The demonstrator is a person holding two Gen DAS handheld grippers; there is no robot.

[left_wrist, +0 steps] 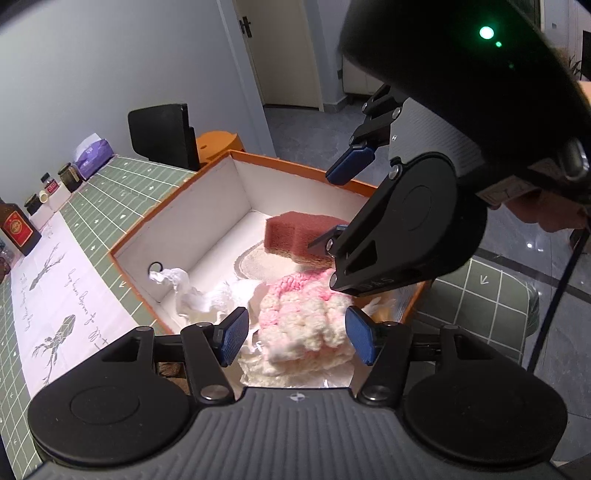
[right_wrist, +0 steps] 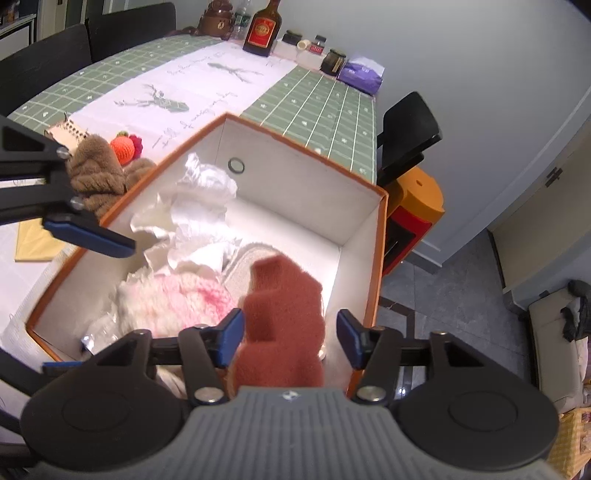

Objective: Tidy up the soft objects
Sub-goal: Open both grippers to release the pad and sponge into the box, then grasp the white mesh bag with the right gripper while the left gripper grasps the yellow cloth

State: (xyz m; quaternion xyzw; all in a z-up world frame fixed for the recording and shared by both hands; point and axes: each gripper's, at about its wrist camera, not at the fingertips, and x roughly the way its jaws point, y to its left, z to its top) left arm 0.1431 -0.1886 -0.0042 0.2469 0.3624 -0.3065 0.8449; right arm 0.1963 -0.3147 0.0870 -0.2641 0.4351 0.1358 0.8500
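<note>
An orange box (left_wrist: pixel 177 195) with a white inside stands on the table's corner. Inside it lie a pink and cream knitted piece (left_wrist: pixel 306 317), a reddish-brown sponge (left_wrist: pixel 295 232), a round beige pad (left_wrist: pixel 258 264) and crumpled white paper (left_wrist: pixel 192 295). My left gripper (left_wrist: pixel 297 338) hangs open over the knitted piece, its pads on either side and clear of it. My right gripper (right_wrist: pixel 291 336) is open around the sponge (right_wrist: pixel 284 314). Its left pad sits close beside the sponge, and a gap shows at its right pad. In the left wrist view the right gripper (left_wrist: pixel 321 210) reaches in from the upper right.
Left of the box lie a brown plush toy (right_wrist: pixel 96 173), an orange crocheted fruit (right_wrist: pixel 123 147) and a yellow envelope (right_wrist: pixel 33 240). A bottle (right_wrist: pixel 262 29), jars and a purple tissue pack (right_wrist: pixel 362 74) line the far table edge. Black chairs and an orange stool (right_wrist: pixel 417 199) stand around.
</note>
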